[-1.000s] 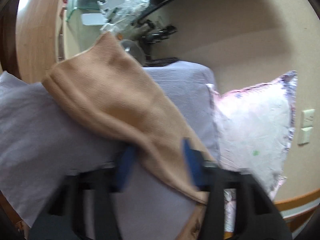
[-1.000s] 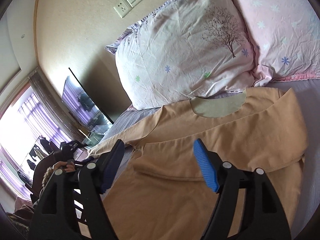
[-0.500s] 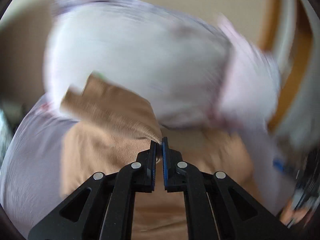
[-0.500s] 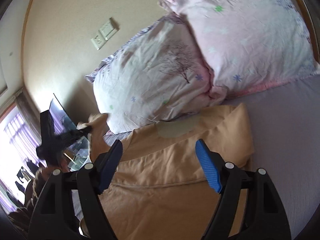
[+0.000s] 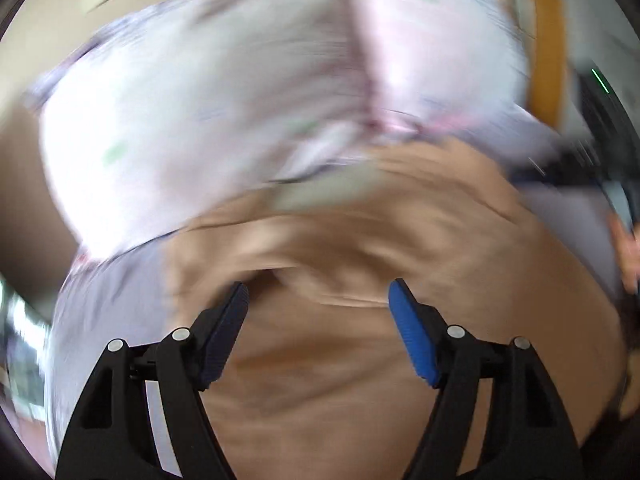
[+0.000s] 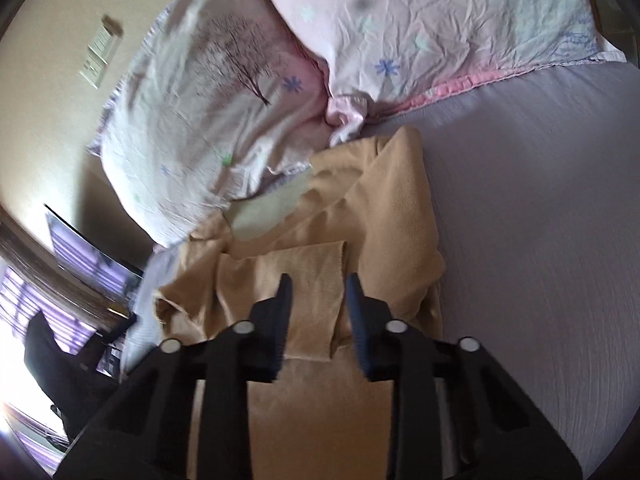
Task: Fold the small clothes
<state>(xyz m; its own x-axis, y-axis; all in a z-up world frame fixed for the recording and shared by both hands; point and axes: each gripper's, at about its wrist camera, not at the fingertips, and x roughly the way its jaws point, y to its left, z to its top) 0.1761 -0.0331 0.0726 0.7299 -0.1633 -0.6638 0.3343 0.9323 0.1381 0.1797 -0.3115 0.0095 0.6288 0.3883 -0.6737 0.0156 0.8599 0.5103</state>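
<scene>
A small tan shirt [image 6: 360, 240] lies on the lilac bed sheet [image 6: 540, 240], both sleeves folded in over its body, its grey neck opening toward the pillows. In the blurred left wrist view the shirt [image 5: 340, 320] fills the middle. My left gripper [image 5: 318, 300] is open and empty just above the shirt. My right gripper [image 6: 318, 300] hangs over the folded-in sleeve [image 6: 304, 280] with its jaws partly closed and a gap between them; the sleeve lies beneath, not pinched.
Two floral pillows [image 6: 224, 92] [image 6: 440, 20] lie against the wall at the head of the bed. A dark TV screen [image 6: 80, 248] and a bright window [image 6: 24, 320] are at the left. Bare sheet lies right of the shirt.
My left gripper, shut on the left sleeve half a second ago, has let go and opened; the sleeve now lies folded over the shirt. My right gripper has narrowed and moved over the shirt.
</scene>
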